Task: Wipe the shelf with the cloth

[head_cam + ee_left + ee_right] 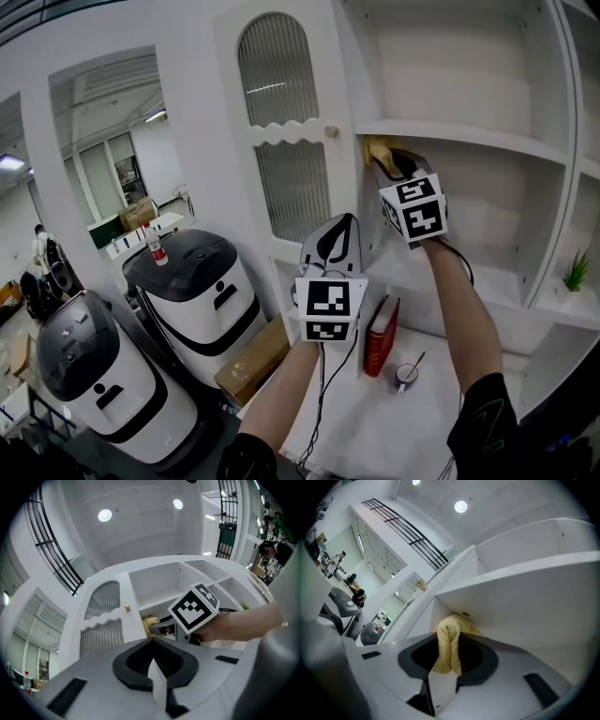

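The right tool (386, 161) was clamped on the yellow cloth (449, 644), pressing it against the left end of the shelf (469, 134). The left tool (337, 234) hung lower, its jaws together and empty.

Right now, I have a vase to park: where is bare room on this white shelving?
The compartment above the white shelf board is bare. Below it, room lies right of the yellow terry cloth. Crowded: the counter round the red book.
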`<action>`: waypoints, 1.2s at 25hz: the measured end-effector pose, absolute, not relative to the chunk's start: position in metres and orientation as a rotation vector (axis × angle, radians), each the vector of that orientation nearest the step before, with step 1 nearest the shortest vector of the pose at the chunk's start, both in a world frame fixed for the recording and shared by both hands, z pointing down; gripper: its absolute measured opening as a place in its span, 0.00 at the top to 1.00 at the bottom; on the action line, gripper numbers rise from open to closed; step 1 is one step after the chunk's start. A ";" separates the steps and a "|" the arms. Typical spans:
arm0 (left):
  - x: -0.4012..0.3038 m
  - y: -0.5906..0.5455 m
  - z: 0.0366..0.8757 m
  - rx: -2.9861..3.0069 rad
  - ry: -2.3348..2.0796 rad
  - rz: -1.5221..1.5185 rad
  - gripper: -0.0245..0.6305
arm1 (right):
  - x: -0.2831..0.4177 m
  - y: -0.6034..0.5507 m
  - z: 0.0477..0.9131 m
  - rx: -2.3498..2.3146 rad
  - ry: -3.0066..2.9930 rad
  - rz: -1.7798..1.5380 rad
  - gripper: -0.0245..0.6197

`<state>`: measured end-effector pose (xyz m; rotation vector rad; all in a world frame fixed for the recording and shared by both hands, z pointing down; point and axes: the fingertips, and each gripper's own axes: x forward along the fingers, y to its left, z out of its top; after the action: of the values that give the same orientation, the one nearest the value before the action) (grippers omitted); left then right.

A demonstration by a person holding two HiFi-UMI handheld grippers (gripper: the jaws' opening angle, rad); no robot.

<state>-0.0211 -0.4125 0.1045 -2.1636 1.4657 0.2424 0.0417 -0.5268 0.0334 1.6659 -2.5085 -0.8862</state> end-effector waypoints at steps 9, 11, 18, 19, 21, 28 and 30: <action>-0.015 -0.400 0.110 -2.196 1.439 0.274 0.96 | 0.021 -0.488 0.028 1.530 -2.567 -1.008 0.80; -0.013 -0.395 0.112 -2.203 1.435 0.280 0.96 | 0.017 -0.478 0.029 1.499 -2.562 -1.040 0.80; -0.010 -0.378 0.116 -2.211 1.436 0.292 0.96 | 0.009 -0.451 0.030 1.362 -2.655 -1.076 0.80; -0.010 -0.377 0.118 -2.211 1.439 0.289 0.96 | 0.008 -0.447 0.032 1.339 -2.681 -1.076 0.80; -0.011 -0.377 0.121 -2.208 1.443 0.282 0.96 | 0.008 -0.440 0.034 1.298 -2.740 -1.072 0.80; -0.011 -0.371 0.121 -2.205 1.442 0.269 0.96 | 0.016 -0.416 0.031 1.252 -2.817 -1.113 0.79; -0.011 -0.372 0.120 -2.206 1.441 0.274 0.96 | 0.026 -0.418 0.029 1.291 -2.817 -1.101 0.79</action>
<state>-0.0105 -0.3718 0.1199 -2.2062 1.4406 0.2736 0.0259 -0.4184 0.0288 1.2913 -2.8173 -1.1012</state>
